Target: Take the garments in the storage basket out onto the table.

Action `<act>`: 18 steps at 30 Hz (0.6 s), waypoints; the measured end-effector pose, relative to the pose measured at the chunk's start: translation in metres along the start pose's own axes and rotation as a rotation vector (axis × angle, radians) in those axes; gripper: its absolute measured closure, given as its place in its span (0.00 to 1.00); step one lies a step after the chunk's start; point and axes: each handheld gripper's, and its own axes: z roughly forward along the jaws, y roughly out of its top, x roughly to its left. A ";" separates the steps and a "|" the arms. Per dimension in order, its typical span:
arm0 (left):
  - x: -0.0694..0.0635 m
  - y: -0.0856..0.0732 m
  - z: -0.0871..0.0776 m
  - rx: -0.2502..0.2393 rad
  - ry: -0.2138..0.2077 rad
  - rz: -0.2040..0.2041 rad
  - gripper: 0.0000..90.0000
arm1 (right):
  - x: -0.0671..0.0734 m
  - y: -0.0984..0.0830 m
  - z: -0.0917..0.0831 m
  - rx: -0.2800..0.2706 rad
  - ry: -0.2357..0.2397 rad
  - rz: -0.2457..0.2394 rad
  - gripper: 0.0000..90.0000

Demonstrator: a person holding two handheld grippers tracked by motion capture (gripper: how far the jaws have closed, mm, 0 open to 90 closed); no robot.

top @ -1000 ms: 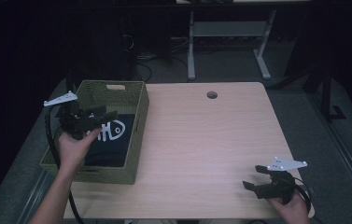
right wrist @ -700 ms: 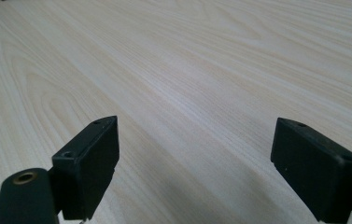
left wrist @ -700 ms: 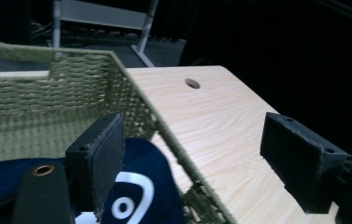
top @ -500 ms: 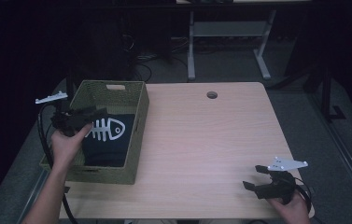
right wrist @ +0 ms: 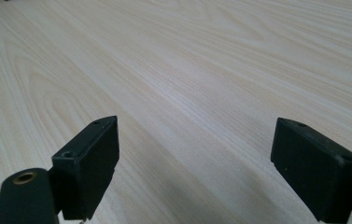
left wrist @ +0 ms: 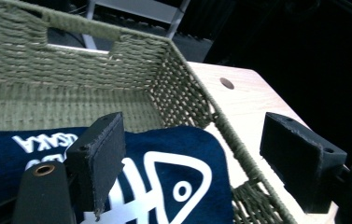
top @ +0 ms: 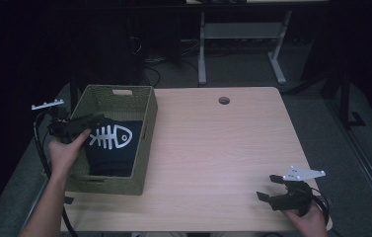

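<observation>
An olive woven basket (top: 146, 123) stands on the left part of the table and holds a folded navy shirt (top: 109, 143) with a white fish-skeleton print. My left gripper (top: 93, 121) hovers at the basket's left rim, pointing in over the shirt. In the left gripper view its jaws stand wide open (left wrist: 197, 163) above the shirt (left wrist: 164, 177), with nothing between them, and the basket wall (left wrist: 197, 88) runs ahead. My right gripper (top: 268, 186) rests low at the table's front right corner. It is open (right wrist: 194, 168) over bare wood.
The light wooden table (top: 223, 148) has a round cable hole (top: 224, 100) near its far edge. A desk frame and cables stand on the dark floor behind the table. A black cable loops down from the left gripper beside the table's left edge.
My left gripper has drawn back leftward from above the shirt to the basket's left rim, uncovering the fish print. The right gripper has stayed put.
</observation>
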 end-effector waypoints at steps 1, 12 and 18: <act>0.001 0.000 0.000 -0.001 0.004 -0.006 0.24 | 0.000 0.000 0.000 0.000 0.001 0.000 0.17; 0.017 -0.002 0.003 0.009 0.062 -0.058 0.25 | 0.000 0.000 -0.001 -0.005 0.004 -0.002 0.17; 0.025 -0.004 0.003 0.014 0.103 -0.094 0.25 | 0.000 0.001 -0.001 -0.004 0.008 -0.009 0.17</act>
